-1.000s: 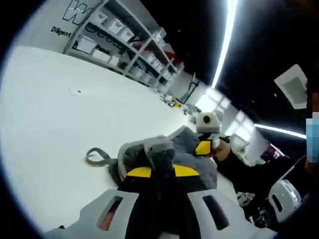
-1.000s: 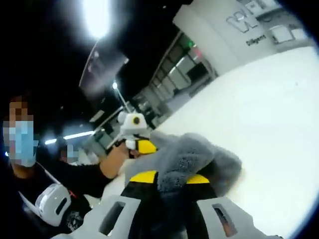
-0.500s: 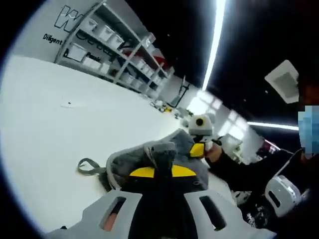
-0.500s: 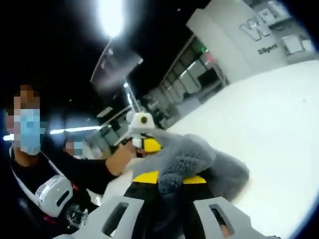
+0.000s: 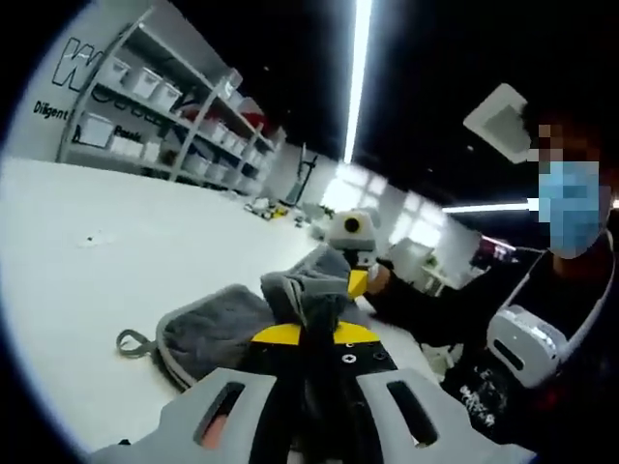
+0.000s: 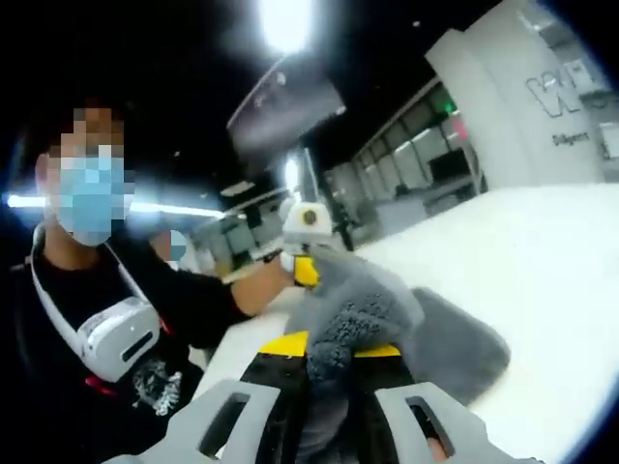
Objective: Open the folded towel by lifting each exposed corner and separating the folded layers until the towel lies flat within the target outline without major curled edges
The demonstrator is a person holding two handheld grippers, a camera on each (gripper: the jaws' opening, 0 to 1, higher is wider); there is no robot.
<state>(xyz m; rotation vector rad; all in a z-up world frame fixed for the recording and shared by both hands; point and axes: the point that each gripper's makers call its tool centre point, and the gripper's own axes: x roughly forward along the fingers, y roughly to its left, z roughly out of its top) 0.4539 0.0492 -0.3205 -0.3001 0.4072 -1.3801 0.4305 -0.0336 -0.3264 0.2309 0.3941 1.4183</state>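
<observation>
In the left gripper view, you are pinching a bunched corner of the grey towel (image 5: 218, 329) with your left gripper (image 5: 308, 324), its jaws pressed together on the cloth just above the yellow pads. The rest of the towel is lying folded on the white table (image 5: 87, 290), spreading toward 9 o'clock from the jaws, with a small hanging loop (image 5: 133, 341) trailing off its edge at about 8 o'clock. At 1 o'clock from the pinch, your right gripper (image 5: 354, 275) is gripping another raised part of the same towel, with your hand (image 5: 377, 277) just behind it. Shelves (image 5: 160, 106) with bins are standing along the wall at 10 o'clock.

In the right gripper view, you are clamping a fluffy fold of the towel (image 6: 387, 314) in your right gripper (image 6: 331, 350), jaws closed on it. The towel is sloping down to the table (image 6: 542, 280) toward 3 o'clock, where its lower part is resting. At 12 o'clock from the pinch, your left gripper (image 6: 306, 266) is holding the far raised corner, touching the cloth, so the towel is hanging lifted between both grippers.
</observation>
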